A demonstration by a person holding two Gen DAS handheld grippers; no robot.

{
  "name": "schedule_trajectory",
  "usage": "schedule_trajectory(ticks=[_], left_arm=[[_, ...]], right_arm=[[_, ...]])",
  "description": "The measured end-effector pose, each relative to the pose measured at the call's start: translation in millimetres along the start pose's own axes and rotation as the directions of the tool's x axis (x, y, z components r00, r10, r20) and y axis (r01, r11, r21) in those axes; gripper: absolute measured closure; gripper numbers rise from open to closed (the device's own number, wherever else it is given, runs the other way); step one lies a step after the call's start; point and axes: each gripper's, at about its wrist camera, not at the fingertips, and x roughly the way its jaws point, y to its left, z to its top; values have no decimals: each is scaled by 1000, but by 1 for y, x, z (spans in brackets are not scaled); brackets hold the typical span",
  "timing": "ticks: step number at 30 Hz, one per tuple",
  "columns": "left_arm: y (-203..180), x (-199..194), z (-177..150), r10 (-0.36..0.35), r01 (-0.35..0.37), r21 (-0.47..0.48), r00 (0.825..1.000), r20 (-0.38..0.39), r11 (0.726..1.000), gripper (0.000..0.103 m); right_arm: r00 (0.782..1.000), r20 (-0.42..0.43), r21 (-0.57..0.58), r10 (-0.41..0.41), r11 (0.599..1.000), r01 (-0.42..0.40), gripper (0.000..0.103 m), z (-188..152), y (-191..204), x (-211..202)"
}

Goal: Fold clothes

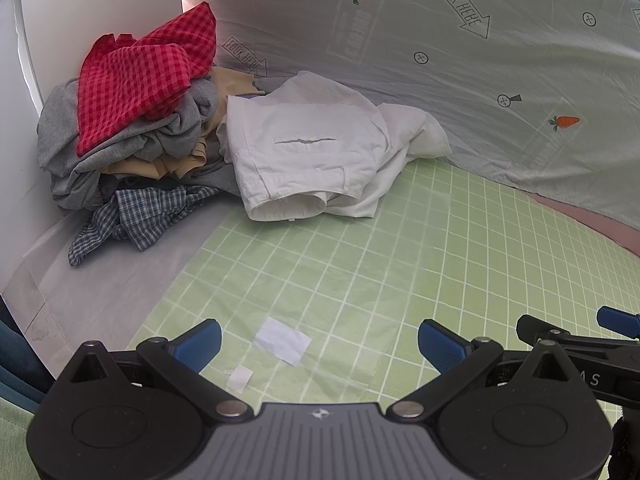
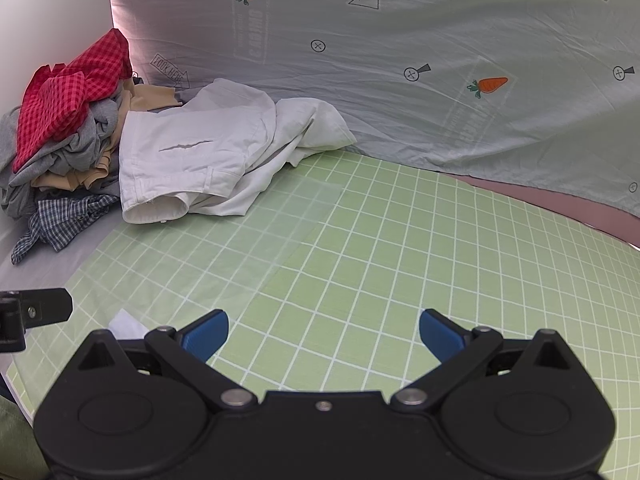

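Note:
A crumpled white garment [image 1: 316,156] lies at the far edge of the green grid mat [image 1: 360,280], with a pocket slit facing up; it also shows in the right wrist view [image 2: 200,156]. Left of it is a heap of clothes: a red checked cloth [image 1: 144,76] on top, grey [image 1: 132,148] and beige pieces, and a blue plaid one [image 1: 132,220] at the bottom. My left gripper [image 1: 320,346] is open and empty, low over the near mat. My right gripper [image 2: 324,334] is open and empty, beside it on the right [image 1: 580,332].
A pale sheet printed with carrots and arrows [image 1: 480,60] hangs behind the mat. A white wall [image 1: 60,40] stands at the left. Two white paper scraps [image 1: 282,340] lie on the mat near my left fingers. A pink surface [image 2: 560,200] shows beyond the mat's right edge.

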Motion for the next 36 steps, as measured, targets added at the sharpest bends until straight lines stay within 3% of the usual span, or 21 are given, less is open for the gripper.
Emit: schedule_trajectory(ticks=[23, 36], left_arm=[[4, 25, 12, -17, 16, -35, 998, -53, 999, 0], [31, 113, 63, 83, -93, -73, 988, -130, 993, 0]], right_arm=[[999, -33, 9, -35, 999, 36, 0, 5, -2, 19], [995, -42, 19, -95, 995, 96, 1, 49, -17, 95]])
